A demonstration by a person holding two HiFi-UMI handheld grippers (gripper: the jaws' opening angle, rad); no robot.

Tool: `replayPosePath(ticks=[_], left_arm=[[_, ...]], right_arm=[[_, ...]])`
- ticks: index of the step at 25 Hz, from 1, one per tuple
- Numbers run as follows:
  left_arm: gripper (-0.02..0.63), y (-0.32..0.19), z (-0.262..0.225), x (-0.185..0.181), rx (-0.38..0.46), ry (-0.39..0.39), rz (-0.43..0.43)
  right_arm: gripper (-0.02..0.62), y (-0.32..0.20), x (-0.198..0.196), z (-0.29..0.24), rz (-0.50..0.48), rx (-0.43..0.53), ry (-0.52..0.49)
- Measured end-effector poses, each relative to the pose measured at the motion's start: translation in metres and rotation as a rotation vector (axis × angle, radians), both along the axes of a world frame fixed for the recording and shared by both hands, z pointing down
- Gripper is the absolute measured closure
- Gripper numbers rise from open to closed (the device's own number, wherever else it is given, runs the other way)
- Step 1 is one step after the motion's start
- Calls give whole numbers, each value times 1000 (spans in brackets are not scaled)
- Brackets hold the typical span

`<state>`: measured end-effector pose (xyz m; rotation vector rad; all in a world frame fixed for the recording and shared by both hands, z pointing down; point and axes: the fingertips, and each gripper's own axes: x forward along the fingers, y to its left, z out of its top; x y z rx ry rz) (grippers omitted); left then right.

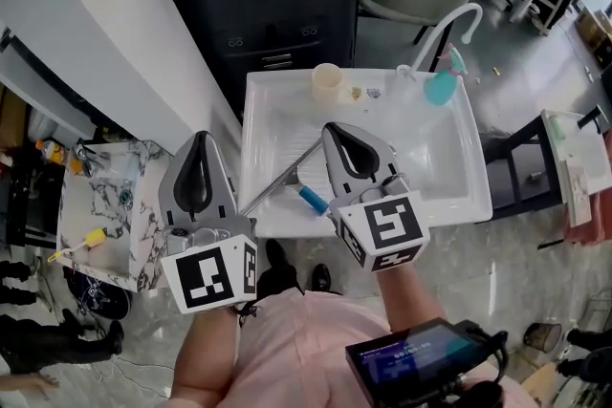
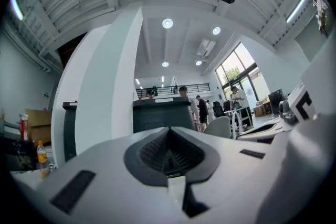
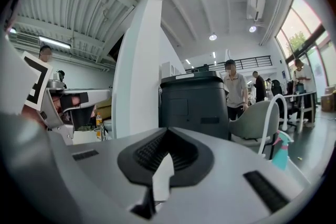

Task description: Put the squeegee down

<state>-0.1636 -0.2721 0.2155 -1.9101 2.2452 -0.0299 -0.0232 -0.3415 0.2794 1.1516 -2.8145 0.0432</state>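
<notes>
One squeegee (image 1: 287, 175) in white sink (image 1: 449, 169)

White sink (image 1: 445, 158), blue-handled squeegee (image 1: 309, 197), cream cup (image 1: 327, 83), possibly teal bottle (image 1: 441, 88), marbled side table (image 1: 113, 196)

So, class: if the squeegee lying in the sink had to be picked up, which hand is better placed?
Probably right. The right tool hangs over the sink, just beside the blue handle of the squeegee; the left tool appears outside the sink's left rim.

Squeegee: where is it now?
Head view, centre: the squeegee lies in the front left of the white sink, its blue handle just left of the right gripper.
</notes>
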Motion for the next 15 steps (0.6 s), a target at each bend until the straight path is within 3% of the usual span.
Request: replayPosePath(ticks=[15], left_arm=[[597,-3,9,-1,-19,8,6]], right_arm=[[597,-3,-2,8,4,-20,11]])
